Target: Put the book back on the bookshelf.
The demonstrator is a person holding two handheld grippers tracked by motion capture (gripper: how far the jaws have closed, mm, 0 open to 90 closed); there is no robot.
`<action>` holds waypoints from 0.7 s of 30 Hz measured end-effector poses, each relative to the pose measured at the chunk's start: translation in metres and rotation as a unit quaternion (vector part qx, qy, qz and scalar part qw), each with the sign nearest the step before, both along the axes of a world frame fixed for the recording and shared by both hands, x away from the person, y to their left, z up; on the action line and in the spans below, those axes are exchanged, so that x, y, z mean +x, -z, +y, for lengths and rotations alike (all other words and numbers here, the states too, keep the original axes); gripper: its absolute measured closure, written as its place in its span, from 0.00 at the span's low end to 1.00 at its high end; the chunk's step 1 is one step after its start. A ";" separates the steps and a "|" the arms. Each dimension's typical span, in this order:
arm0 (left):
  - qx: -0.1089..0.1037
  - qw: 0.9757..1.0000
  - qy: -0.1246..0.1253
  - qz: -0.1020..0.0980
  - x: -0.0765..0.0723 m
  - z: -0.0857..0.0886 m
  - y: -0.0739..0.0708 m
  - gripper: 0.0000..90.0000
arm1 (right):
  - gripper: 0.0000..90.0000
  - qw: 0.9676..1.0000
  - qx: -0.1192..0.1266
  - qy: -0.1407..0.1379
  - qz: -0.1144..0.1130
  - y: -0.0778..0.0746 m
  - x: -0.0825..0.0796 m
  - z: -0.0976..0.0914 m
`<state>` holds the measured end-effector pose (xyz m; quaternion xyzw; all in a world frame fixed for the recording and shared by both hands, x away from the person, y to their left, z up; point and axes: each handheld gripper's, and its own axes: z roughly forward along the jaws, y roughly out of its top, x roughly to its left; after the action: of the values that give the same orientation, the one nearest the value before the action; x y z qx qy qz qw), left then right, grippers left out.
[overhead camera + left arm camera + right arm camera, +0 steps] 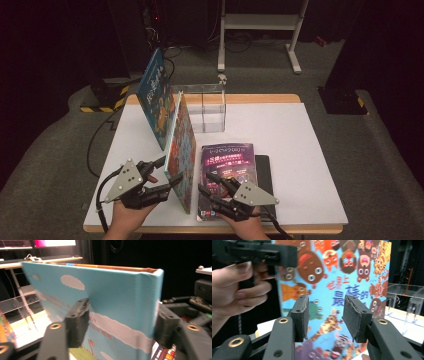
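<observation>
The left gripper is at the near left of the white table; its two black jaws stand one on each side of the near edge of a picture book that stands up on its bottom edge; in the left gripper view the blue back of that book sits between the jaws, one jaw lies against the cover and the other is right at the spine corner, but I cannot tell if the pads press on it; a hand holds this gripper from below. A second blue book stands tilted just behind the first one, farther from the person. The right gripper is near the front of the table, just beside the standing book, over a purple book that lies flat; its jaws are partly apart with nothing between them; in the right gripper view the jaws point at the bright cover with cartoon animals, and the other hand shows at the left with its gripper at the book's edge. A flat black thing lies under the purple book's right side. A see-through box stands at the far side of the table, near the far ends of the standing books. A white frame stands on the grey floor beyond the table.
</observation>
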<state>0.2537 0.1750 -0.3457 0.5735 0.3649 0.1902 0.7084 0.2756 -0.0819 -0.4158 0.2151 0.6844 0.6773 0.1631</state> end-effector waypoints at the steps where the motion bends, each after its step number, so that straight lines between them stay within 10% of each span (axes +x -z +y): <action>1: 0.000 1.000 -0.008 -0.003 -0.002 0.003 -0.001 0.54 | 0.62 1.000 0.002 0.003 0.001 0.000 0.001 -0.001; 6: 0.019 0.995 -0.094 -0.026 -0.003 0.027 -0.006 0.85 | 0.62 1.000 0.005 0.008 -0.003 -0.002 0.003 -0.002; 8: -0.005 0.998 -0.070 0.004 0.002 0.041 -0.008 0.82 | 0.62 1.000 0.005 0.009 -0.004 -0.002 0.003 -0.002; 12: 0.011 0.993 -0.121 -0.009 0.004 0.053 -0.004 0.89 | 0.62 1.000 0.003 0.011 -0.004 -0.001 0.004 -0.002; 21: -0.024 0.993 -0.112 -0.010 0.011 0.085 0.008 0.89 | 0.63 1.000 -0.006 0.021 -0.004 -0.001 0.009 -0.005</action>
<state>0.2648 0.2596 -0.3536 0.5097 0.4238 0.2651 0.7002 0.2844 -0.0864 -0.4152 0.2260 0.6833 0.6702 0.1810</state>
